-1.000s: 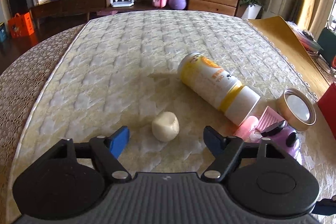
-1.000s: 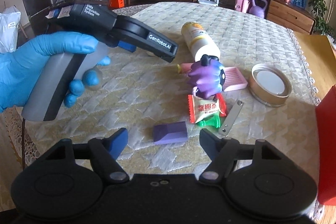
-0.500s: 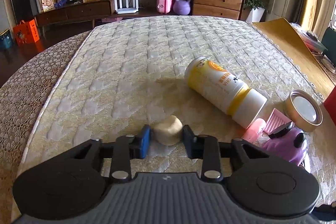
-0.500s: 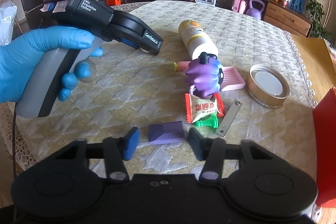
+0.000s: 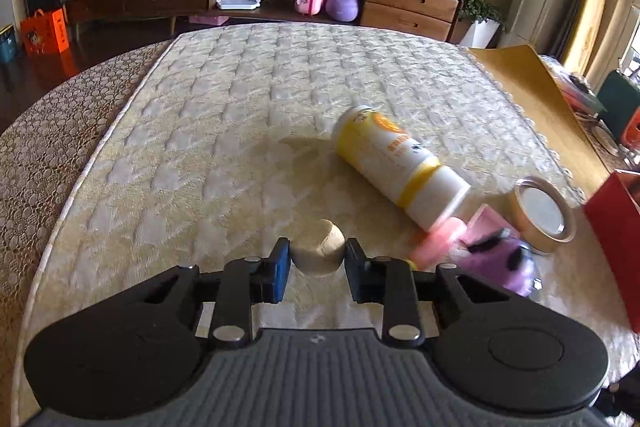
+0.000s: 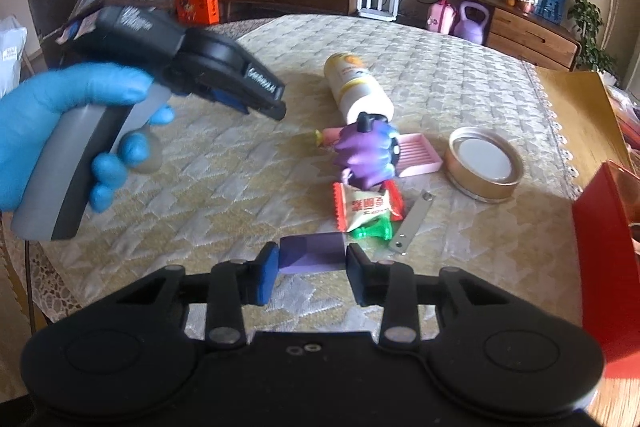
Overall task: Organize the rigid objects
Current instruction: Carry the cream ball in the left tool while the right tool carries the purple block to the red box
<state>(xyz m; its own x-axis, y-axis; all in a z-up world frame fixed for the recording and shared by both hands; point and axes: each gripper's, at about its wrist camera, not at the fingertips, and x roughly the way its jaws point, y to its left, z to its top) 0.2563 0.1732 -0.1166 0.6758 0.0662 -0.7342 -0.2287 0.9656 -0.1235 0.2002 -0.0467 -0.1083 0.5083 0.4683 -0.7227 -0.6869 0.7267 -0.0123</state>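
Left hand-held gripper [image 5: 318,261]: clamped on cream ball [image 5: 319,253]. Right hand-held gripper [image 6: 312,259]: jaws just closing, pads touching purple block [image 6: 312,253]. Both over quilted surface [image 5: 224,131].

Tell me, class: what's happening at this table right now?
A person holds a gripper in each hand over a quilted table. The left gripper has closed on a cream ball; the right gripper has just been closing on a purple block. A yellow bottle, round tin and purple toy lie beyond.
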